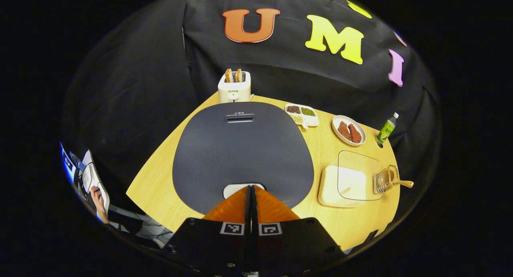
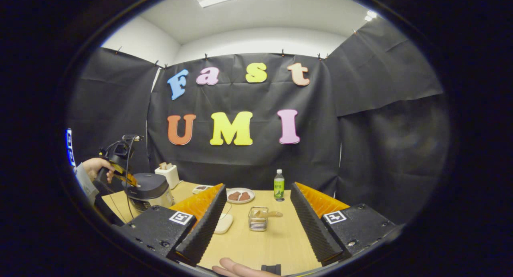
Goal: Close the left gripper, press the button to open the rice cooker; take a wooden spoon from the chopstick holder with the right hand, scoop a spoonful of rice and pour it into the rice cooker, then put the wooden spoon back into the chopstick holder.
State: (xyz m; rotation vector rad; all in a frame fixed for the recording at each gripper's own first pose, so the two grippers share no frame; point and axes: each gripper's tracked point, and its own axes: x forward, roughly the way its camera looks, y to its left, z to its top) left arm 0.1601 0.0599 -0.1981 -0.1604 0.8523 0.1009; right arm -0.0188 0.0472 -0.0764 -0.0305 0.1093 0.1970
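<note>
The rice cooker's dark grey lid [image 1: 240, 148] lies closed right below my left gripper [image 1: 250, 187]. That gripper is shut, and its tips rest over the white button [image 1: 236, 189] at the lid's near edge. In the right gripper view the rice cooker [image 2: 149, 191] stands at the left, and a hand [image 2: 93, 164] holds the left gripper [image 2: 120, 170] down onto it. My right gripper [image 2: 257, 187] hangs open with nothing in it, over the table's near side. Ahead of it stands the clear chopstick holder [image 2: 257, 220] with the wooden spoon [image 2: 273, 214] in it. The chopstick holder [image 1: 382, 180] and its wooden spoon [image 1: 402, 183] also appear at the right of the left gripper view.
A white rice container [image 1: 344, 180] under a clear lid sits beside the holder. Farther back stand a toaster [image 1: 234, 87], a divided dish of beans [image 1: 302, 114], a plate of meat [image 1: 348, 130] and a green bottle [image 1: 387, 128]. The wooden table [image 2: 256, 245] ends near a fingertip [image 2: 236, 269].
</note>
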